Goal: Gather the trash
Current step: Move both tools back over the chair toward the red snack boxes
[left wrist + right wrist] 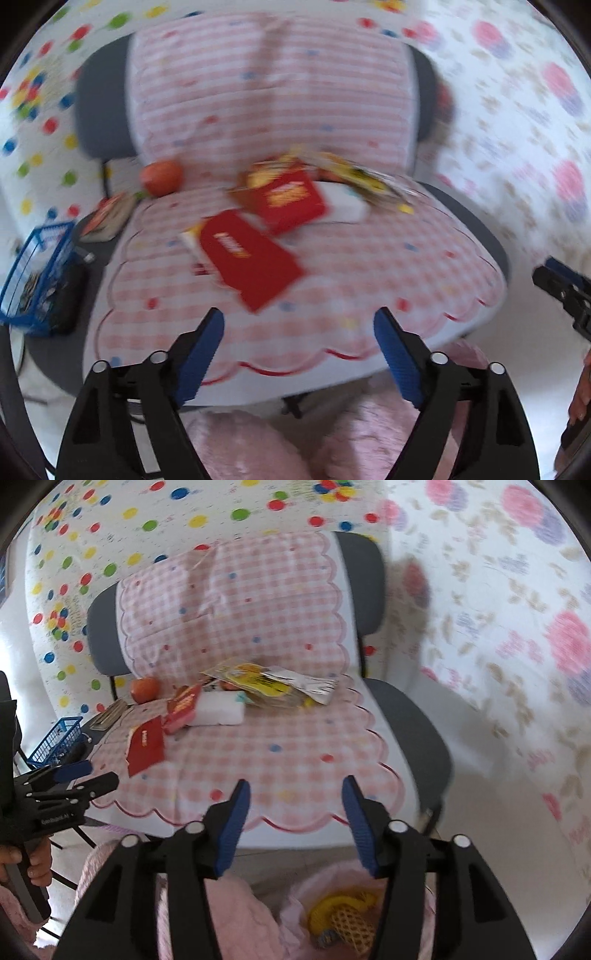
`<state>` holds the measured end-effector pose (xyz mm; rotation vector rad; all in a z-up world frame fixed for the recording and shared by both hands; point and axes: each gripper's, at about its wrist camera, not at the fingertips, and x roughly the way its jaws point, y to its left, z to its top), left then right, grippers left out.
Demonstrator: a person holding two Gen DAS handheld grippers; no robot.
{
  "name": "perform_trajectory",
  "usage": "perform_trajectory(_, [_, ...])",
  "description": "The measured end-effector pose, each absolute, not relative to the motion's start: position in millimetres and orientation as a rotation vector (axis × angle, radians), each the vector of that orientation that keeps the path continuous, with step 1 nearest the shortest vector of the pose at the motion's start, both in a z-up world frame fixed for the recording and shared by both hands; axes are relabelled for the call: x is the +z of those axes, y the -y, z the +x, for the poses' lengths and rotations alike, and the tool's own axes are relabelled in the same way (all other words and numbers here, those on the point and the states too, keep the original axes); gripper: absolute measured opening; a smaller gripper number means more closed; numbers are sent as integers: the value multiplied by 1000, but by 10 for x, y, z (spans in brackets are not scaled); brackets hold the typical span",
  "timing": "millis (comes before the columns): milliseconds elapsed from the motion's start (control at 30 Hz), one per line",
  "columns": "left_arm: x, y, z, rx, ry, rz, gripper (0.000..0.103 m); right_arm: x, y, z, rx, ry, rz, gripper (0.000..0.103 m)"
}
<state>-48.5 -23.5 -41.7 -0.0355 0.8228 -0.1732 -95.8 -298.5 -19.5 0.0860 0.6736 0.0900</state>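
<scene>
Both the left hand-held gripper [298, 328] and right hand-held gripper [295, 797] gape empty.

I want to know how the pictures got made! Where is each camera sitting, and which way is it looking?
Left wrist: rides on the left gripper, looking down at the chair seat and red packet; its own open blue fingers show, plus the right gripper at the edge.
Right wrist: rides on the right gripper, facing the same chair from further right; its open fingers, the left gripper and a hand show.
Both share: the chair, red packet, blue basket, orange fruit.
</scene>
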Motion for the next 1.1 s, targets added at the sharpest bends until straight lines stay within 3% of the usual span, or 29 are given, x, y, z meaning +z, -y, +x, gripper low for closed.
perform_trajectory(100, [-489,33,-343,-109,-855,-92,88,-221,2826,-731,109,-674,72,72])
perform_trajectory(333, [-748,66,69,-18,-924,-109,90,-331,2604,-331,150,-685,46,86])
perform_trajectory(767, [-1013,360,801,133,-1006,-66,91,-493,2658,-18,173,-699,66,88])
perform_trajectory(1100, [-1067,82,613,55,-1015,-140,91,-563,2647,-29,201,-710,83,88])
